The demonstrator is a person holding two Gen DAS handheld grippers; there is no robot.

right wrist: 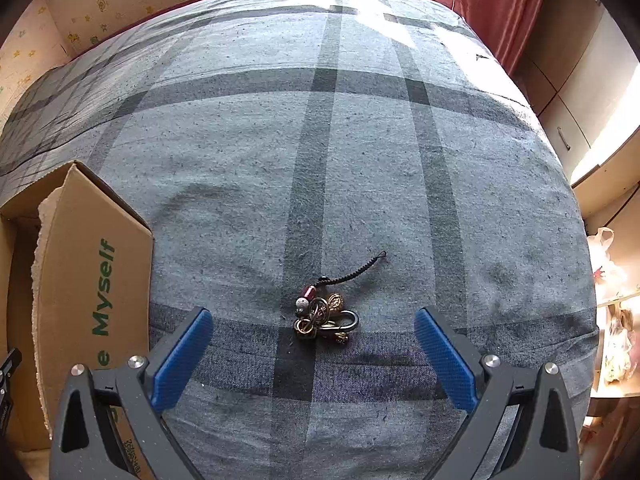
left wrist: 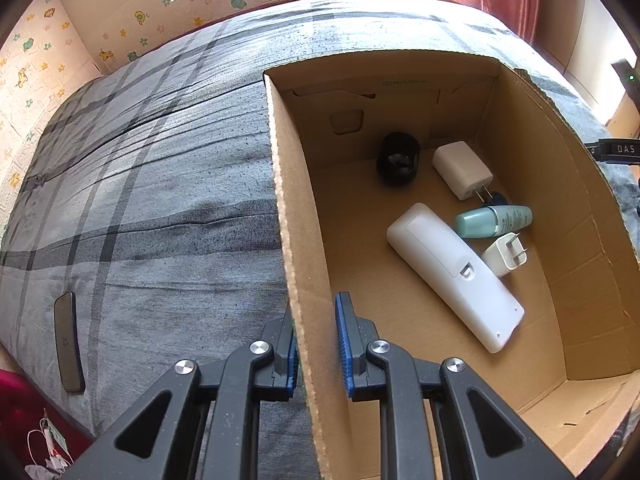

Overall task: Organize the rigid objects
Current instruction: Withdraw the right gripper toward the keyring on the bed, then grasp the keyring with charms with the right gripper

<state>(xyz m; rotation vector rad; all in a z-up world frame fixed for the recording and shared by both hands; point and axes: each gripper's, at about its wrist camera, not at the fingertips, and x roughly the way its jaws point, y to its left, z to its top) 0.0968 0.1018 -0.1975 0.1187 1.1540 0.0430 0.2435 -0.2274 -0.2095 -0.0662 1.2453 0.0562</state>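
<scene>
Meanwhile the left gripper (left wrist: 318, 340) was clamped on the cardboard box (left wrist: 298, 240) wall, steadying it, while the right gripper (right wrist: 314, 354) hovered spread wide over the keychain (right wrist: 324, 316) on the bedspread (right wrist: 360, 160), ready to grab.

The cardboard box (right wrist: 96, 280) carries green lettering on its outer wall, running lengthwise up the panel at about nine o'clock in the right wrist view: the word "Myself" reads clearly, and below it a lone "e" ends a word cut off behind the claw's frame. In the left wrist view, a black part (left wrist: 616, 149) at the three o'clock edge bears white capitals "DAS", the rest cut off by the frame. A faint printed line on the box's inner far wall (left wrist: 404, 82), toward twelve o'clock, is too small to read.
</scene>
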